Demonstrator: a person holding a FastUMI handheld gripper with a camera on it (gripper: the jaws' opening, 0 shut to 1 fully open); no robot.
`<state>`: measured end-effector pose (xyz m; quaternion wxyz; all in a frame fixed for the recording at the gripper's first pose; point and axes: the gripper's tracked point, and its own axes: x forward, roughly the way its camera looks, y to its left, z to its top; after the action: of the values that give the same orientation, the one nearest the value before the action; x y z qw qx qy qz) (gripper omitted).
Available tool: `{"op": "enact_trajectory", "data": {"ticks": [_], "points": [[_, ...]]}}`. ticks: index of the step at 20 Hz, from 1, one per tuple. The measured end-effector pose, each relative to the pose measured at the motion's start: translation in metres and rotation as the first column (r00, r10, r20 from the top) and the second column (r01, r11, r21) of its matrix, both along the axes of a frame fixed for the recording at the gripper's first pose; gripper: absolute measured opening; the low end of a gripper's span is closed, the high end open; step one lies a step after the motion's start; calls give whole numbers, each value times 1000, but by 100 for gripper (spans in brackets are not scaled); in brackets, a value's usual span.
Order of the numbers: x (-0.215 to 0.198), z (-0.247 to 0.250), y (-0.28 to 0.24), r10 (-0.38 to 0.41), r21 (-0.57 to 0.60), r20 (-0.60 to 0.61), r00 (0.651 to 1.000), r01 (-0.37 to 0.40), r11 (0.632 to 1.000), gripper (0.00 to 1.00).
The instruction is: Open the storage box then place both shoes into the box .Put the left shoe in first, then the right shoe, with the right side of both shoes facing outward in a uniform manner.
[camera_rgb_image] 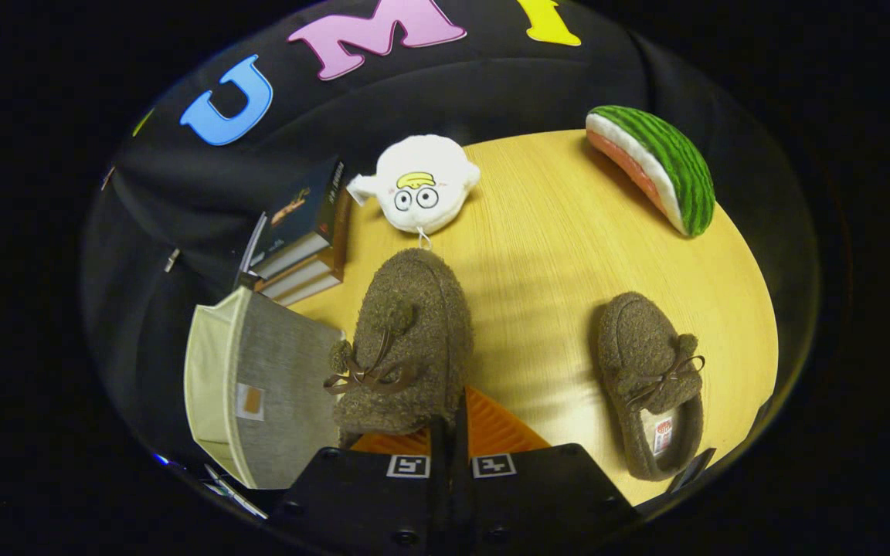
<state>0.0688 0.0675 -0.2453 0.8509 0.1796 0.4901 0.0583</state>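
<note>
Gripper-mounted fisheye looks steeply down, close over the table [553,232]; fingers [491,428] nearly closed.

The gripper [449,432] has its fingers pinched together on the heel of one shoe [406,340], which points away from them. The storage box [259,394] sits just left of it. The other shoe [650,378] lies on the table [553,232] to the right. Beyond are stacked books [302,239], a plush toy [418,183] and a watermelon slice [657,166].

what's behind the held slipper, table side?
Beyond the slipper gripped by the gripper: a white plush toy, stacked books beside it. The table directly beneath the slipper is covered.
</note>
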Motion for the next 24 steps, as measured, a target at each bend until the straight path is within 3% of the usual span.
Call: {"op": "enact_trajectory", "data": {"ticks": [8, 13, 18, 24], "points": [[-6, 137, 64, -3, 135, 151, 989, -17, 991, 5], [-14, 177, 124, 39, 199, 200, 979, -79, 977, 5], [-18, 176, 193, 96, 220, 226, 969, -146, 965, 5], [-18, 146, 252, 122, 187, 207, 971, -161, 969, 5]]}}
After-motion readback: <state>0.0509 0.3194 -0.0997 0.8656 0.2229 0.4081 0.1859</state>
